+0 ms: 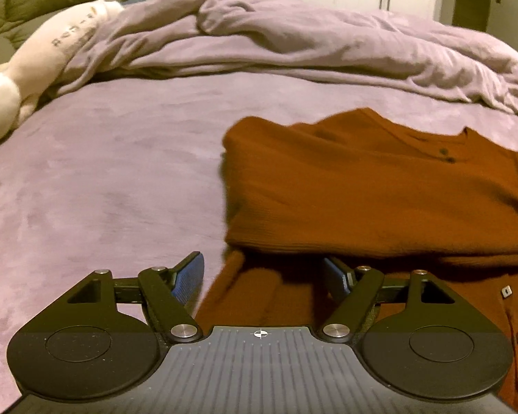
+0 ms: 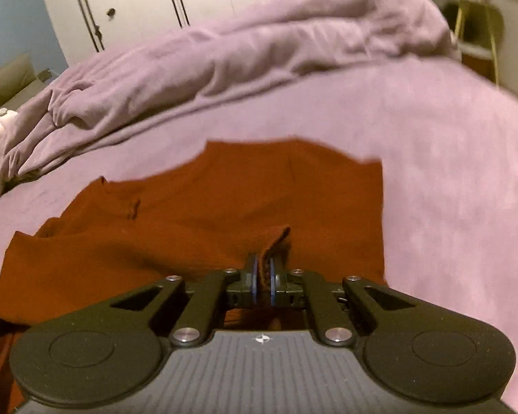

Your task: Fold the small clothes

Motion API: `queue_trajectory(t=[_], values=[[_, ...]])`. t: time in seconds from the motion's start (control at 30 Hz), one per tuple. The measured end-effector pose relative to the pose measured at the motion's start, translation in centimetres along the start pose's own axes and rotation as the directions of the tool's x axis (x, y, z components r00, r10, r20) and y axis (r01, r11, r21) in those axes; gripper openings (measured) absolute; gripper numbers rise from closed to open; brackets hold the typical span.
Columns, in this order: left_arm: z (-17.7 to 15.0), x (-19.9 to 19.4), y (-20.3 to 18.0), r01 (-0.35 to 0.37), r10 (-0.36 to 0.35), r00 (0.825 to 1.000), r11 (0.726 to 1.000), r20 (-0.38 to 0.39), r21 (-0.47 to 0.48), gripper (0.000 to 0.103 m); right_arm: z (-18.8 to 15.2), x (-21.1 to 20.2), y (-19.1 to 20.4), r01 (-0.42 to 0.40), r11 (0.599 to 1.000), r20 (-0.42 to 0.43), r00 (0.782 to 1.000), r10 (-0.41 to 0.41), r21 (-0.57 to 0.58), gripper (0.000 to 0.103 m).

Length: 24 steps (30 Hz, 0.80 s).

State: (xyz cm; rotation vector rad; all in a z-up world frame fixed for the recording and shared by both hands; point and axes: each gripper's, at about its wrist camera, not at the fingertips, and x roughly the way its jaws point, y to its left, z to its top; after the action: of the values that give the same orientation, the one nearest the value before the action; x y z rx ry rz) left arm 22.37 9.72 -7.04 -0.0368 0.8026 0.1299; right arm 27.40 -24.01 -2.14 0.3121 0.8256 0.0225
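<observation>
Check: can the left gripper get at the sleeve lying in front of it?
Probably yes: the left gripper is open, the rust sleeve lies between its fingers, nothing covers it there.

Each fisheye camera sits on its hand-held gripper, looking forward and obliquely down along the fingers, close above the bed [image 1: 103, 189]. Both views share the rust-coloured garment [image 1: 380, 189], the bunched duvet [image 2: 241, 51] and the wardrobe doors [image 2: 138, 0].
</observation>
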Motion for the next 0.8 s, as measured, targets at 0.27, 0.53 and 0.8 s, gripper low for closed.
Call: queue_trajectory(t=[0.27, 0.53, 0.8], values=[[-0.2, 0.6, -0.4, -0.014, 0.014, 1.000, 1.000, -0.020, 0.008, 0.079, -0.2, 1.3, -0.3, -0.073, 0.996, -0.019, 0.997, 0.074, 0.057, 0.045], [-0.1, 0.7, -0.4, -0.026, 0.027, 0.999, 1.000, -0.024, 0.007, 0.083, -0.2, 1.4, 2.0, -0.044, 0.994, 0.002, 0.999, 0.045, -0.098, 0.005], [-0.1, 0.2, -0.6, -0.039, 0.039, 0.999, 0.999, -0.016, 0.020, 0.083, 0.6, -1.0, 2.1, 0.096, 0.976, 0.151, 0.986, -0.067, -0.194, 0.004]])
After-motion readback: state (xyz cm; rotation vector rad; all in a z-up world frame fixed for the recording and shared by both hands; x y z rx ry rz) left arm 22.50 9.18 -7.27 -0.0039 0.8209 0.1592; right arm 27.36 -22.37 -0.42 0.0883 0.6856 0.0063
